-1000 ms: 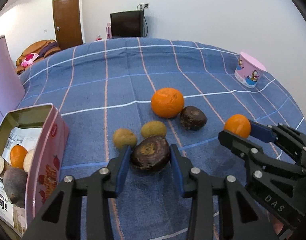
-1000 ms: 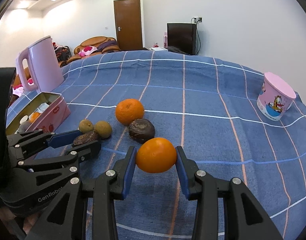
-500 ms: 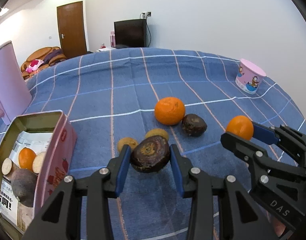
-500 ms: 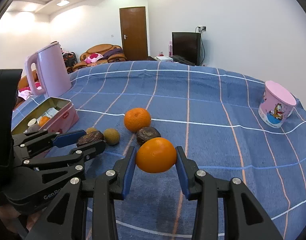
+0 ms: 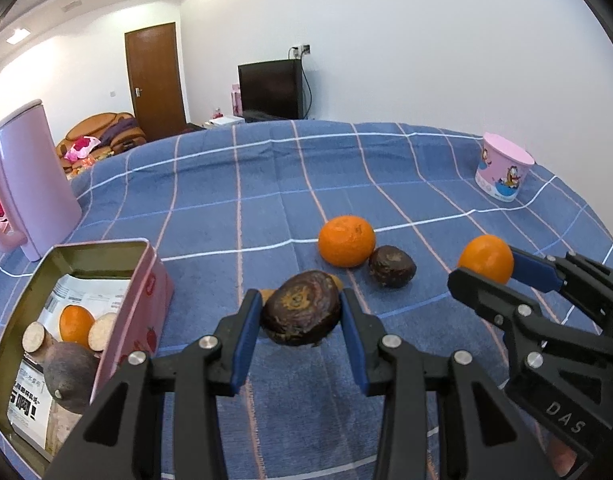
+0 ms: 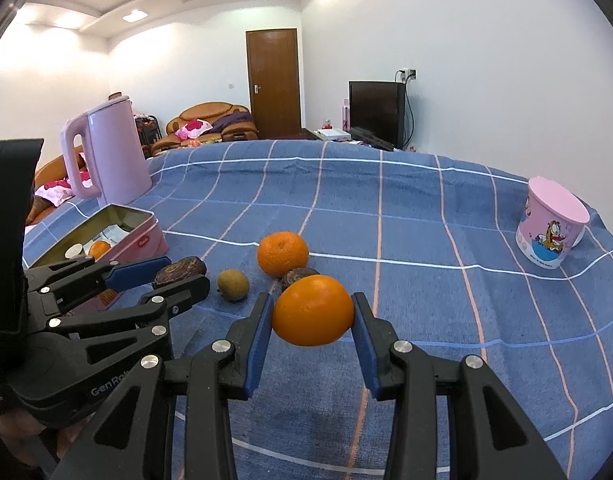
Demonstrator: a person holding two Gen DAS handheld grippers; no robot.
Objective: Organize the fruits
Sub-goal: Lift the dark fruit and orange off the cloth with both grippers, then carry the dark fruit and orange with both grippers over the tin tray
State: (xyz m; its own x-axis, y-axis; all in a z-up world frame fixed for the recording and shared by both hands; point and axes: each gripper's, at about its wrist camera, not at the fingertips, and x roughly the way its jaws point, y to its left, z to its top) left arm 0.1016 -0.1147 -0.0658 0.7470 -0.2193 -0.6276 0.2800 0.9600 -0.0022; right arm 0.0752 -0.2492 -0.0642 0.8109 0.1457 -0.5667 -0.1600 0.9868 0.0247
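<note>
My left gripper (image 5: 300,300) is shut on a dark brown wrinkled fruit (image 5: 302,308), held clear of the blue checked cloth. My right gripper (image 6: 313,304) is shut on a small orange (image 6: 312,310), also off the cloth. Each gripper shows in the other's view: the right gripper (image 5: 484,266) with its orange, the left gripper (image 6: 184,274) with its dark fruit. A larger orange (image 5: 346,240), a second dark fruit (image 5: 391,266) and a kiwi (image 6: 232,285) lie on the cloth. At the left, an open pink tin (image 5: 142,320) holds an orange, cut pieces and a dark fruit.
A pink kettle (image 5: 30,184) stands behind the tin at the far left. A pink cartoon cup (image 5: 504,170) sits upside down near the table's right edge. Beyond the table are a sofa, a door and a television.
Both grippers have tipped upward a little, each keeping its fruit. In the left wrist view the kiwis have slipped behind the held dark fruit.
</note>
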